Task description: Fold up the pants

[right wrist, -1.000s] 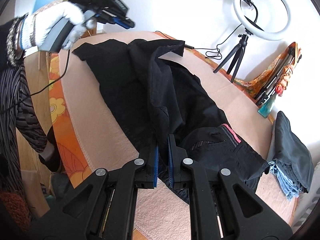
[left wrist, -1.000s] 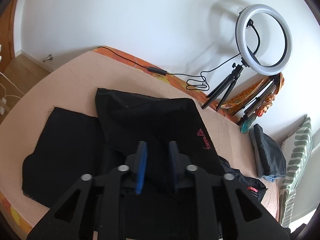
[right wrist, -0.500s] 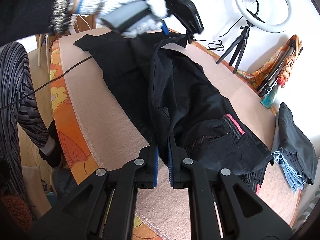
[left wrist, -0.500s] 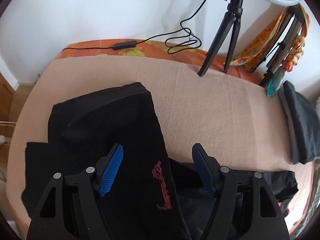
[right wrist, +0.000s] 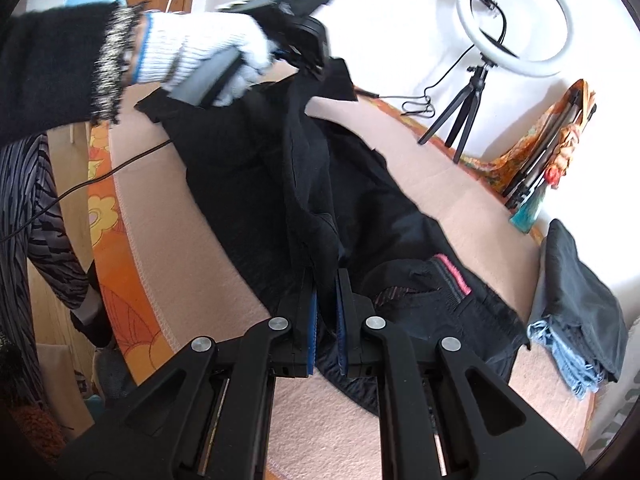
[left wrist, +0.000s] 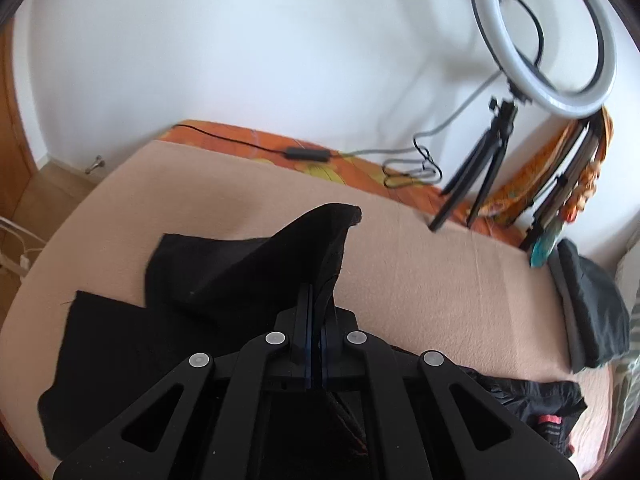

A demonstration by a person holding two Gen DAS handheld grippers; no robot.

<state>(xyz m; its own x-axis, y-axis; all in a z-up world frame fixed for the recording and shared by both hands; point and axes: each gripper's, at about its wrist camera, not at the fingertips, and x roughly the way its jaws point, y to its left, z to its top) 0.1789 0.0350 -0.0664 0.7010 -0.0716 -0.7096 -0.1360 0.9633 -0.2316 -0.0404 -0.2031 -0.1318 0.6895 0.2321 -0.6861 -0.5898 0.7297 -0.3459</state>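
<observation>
A: While you looked from the left side to the right, what was the left gripper (left wrist: 316, 320) doing?

B: Its jaws had just been closing, and they stood pressed together on a raised fold of the black pants (left wrist: 224, 280), near the leg end. This fold stood up like a small tent over the beige blanket (left wrist: 440, 280) of the bed. In the right wrist view the gloved hand (right wrist: 208, 56) carried that gripper high at the far end of the garment.

A: And further to the right?

B: The right gripper (right wrist: 326, 308) was almost closed on an edge of the same pants, with only a thin layer of cloth between the blue pads. Just to the right of it lay the waistband with the pink stripe (right wrist: 452, 276), crumpled on the blanket.

A: How much of the folding was done, in your opinion?

B: I would say it was about the middle. One leg seemed already laid over the other, but the cloth was not smooth and the length was not yet folded. The waist part needed flattening too.

A: Anything else at the right?

B: A pile of dark folded clothes (right wrist: 580, 300) lay near the bed's end, and a ring light (right wrist: 516, 20) stood by the wall.
</observation>
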